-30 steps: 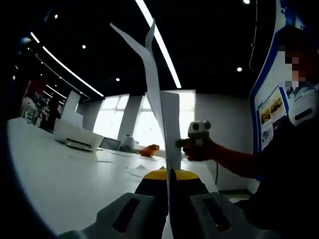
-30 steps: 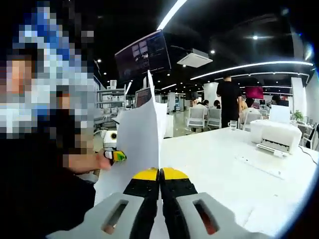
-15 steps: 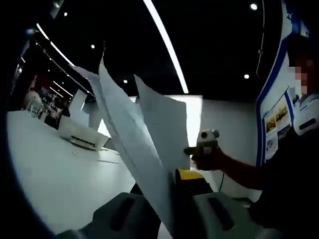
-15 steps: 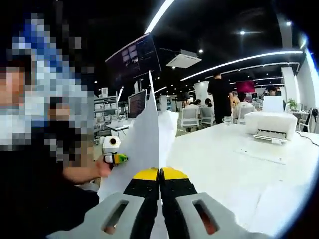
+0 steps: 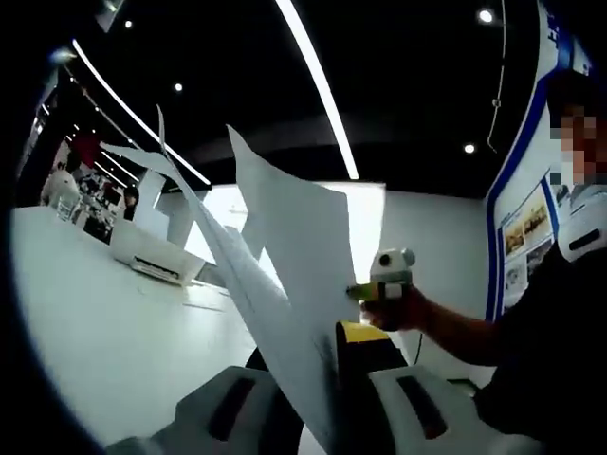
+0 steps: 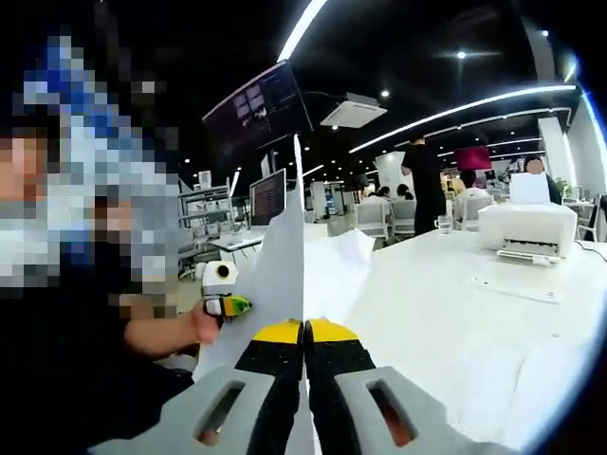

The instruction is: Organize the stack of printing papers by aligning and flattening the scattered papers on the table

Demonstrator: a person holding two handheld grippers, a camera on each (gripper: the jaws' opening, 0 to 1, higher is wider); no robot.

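Observation:
A stack of white printing papers (image 5: 285, 246) stands up off the white table (image 5: 104, 351), held at two sides. In the left gripper view my left gripper (image 5: 327, 349) is shut on its near edge, and the sheets lean and fan toward the left. My right gripper (image 5: 358, 292), held in a hand, pinches the far edge. In the right gripper view the papers (image 6: 280, 275) rise almost edge-on from my shut right gripper (image 6: 304, 328). The left gripper (image 6: 233, 305) grips their far side there.
A white printer (image 5: 152, 263) (image 6: 527, 228) stands on the table, with a loose sheet (image 6: 500, 287) lying before it. A glass (image 6: 446, 224), chairs and people are at the far end. The person holding the grippers is close behind the papers.
In the left gripper view the papers went from upright and edge-on to leaning left with the sheets fanned apart. Both grippers have kept their hold.

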